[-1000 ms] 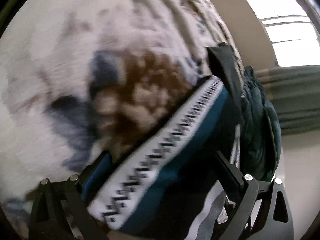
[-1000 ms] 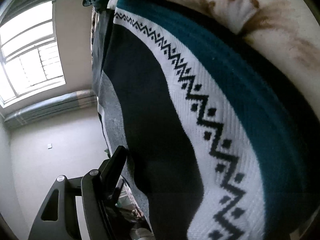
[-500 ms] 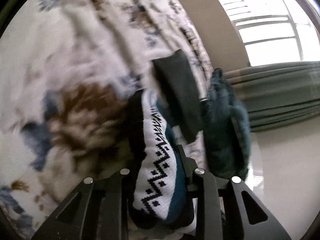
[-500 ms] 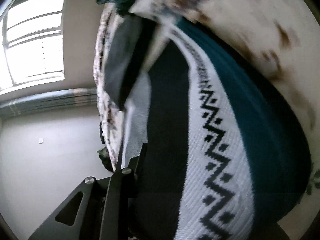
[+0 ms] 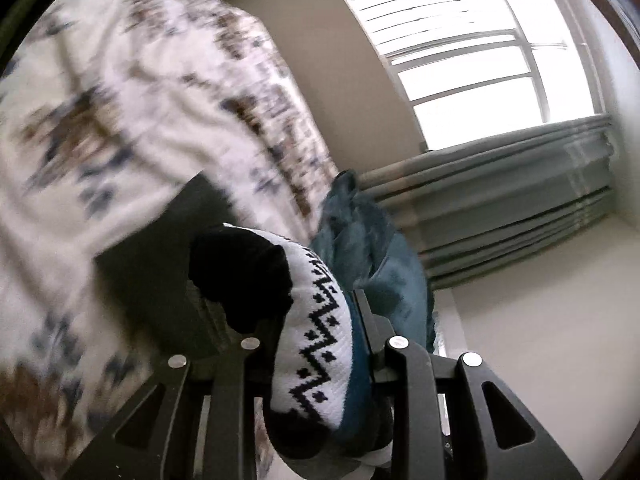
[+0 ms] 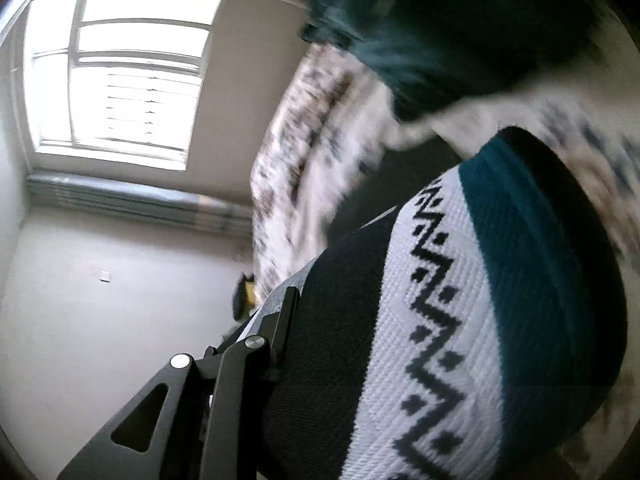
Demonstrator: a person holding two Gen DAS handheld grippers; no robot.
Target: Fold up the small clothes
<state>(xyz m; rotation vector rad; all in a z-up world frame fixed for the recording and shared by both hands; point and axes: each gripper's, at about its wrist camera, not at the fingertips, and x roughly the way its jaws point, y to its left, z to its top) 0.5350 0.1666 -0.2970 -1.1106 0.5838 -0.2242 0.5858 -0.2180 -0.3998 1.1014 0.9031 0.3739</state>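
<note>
A small knitted garment (image 5: pixel 320 352) with black, white zigzag and teal bands is pinched between the fingers of my left gripper (image 5: pixel 316 320), which is shut on it and holds it lifted over the bed. The same garment (image 6: pixel 460 320) fills the right wrist view, gripped by my right gripper (image 6: pixel 380 320). Only the right gripper's left finger (image 6: pixel 280 320) shows; the other is hidden behind the cloth. A dark grey garment (image 5: pixel 160 260) lies on the bedspread just beyond.
A white floral bedspread (image 5: pixel 140 100) covers the bed. A crumpled teal garment (image 5: pixel 380 248) lies by its edge and shows in the right wrist view (image 6: pixel 440 32). A window (image 5: pixel 472 48), grey curtains (image 5: pixel 520 200) and plain walls lie beyond.
Both grippers have lifted and swung away from the bed with the patterned garment, which is now bunched narrower in the left gripper. More of the room and window shows in both views.
</note>
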